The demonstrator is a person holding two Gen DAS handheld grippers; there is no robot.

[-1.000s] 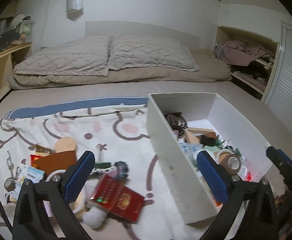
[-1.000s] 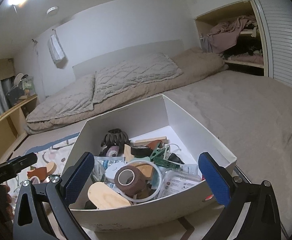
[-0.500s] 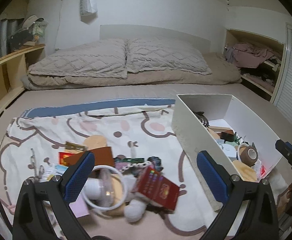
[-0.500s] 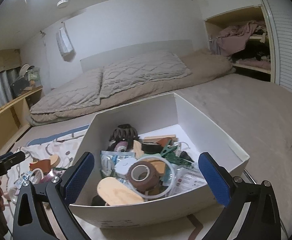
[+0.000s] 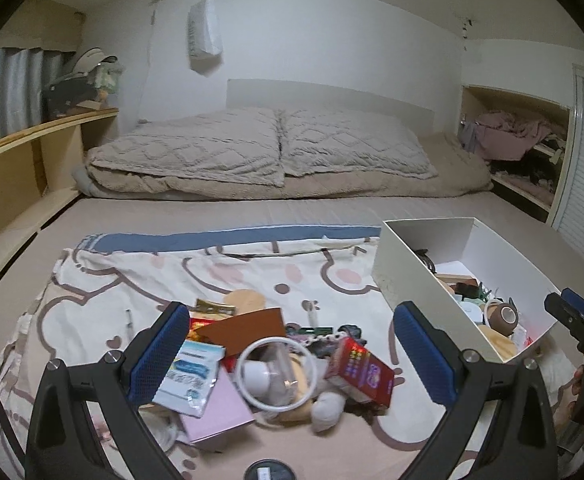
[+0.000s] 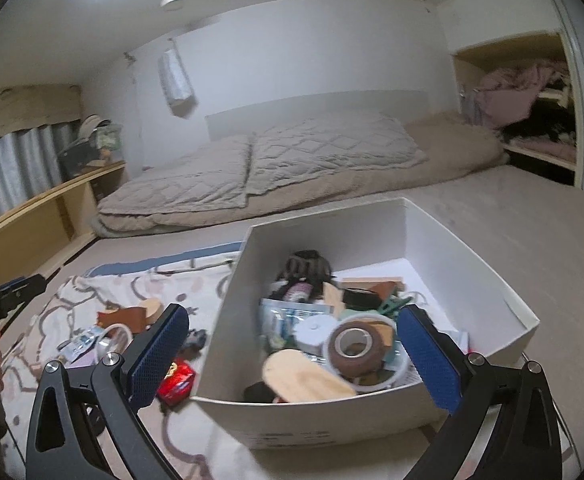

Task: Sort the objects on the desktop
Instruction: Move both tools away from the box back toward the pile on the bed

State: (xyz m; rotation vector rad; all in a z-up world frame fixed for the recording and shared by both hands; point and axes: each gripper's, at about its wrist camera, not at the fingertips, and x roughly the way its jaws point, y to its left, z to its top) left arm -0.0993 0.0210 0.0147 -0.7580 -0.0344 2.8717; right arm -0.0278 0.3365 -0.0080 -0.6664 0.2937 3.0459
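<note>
A pile of small objects lies on a patterned cloth (image 5: 139,280) on the bed: a red packet (image 5: 362,370), a white ring (image 5: 277,372), a brown card (image 5: 243,330), a blue-white packet (image 5: 189,372) and a pink pad (image 5: 215,412). My left gripper (image 5: 292,356) is open and empty, hovering over this pile. A white box (image 6: 324,428) holds sorted items, among them a brown tape roll (image 6: 354,346) and a wooden oval (image 6: 304,378). My right gripper (image 6: 294,364) is open and empty above the box's near wall. The box also shows in the left wrist view (image 5: 404,280).
Two grey pillows (image 5: 259,148) and a beige blanket lie at the bed's head. A wooden shelf (image 5: 19,156) runs along the left wall. A wall niche with clothes (image 5: 520,144) is at the right. The right gripper shows at the right edge (image 5: 580,316).
My left gripper has swung left from the box to over the pile on the cloth. The right view has shifted slightly, with the box now lower and to the right.
</note>
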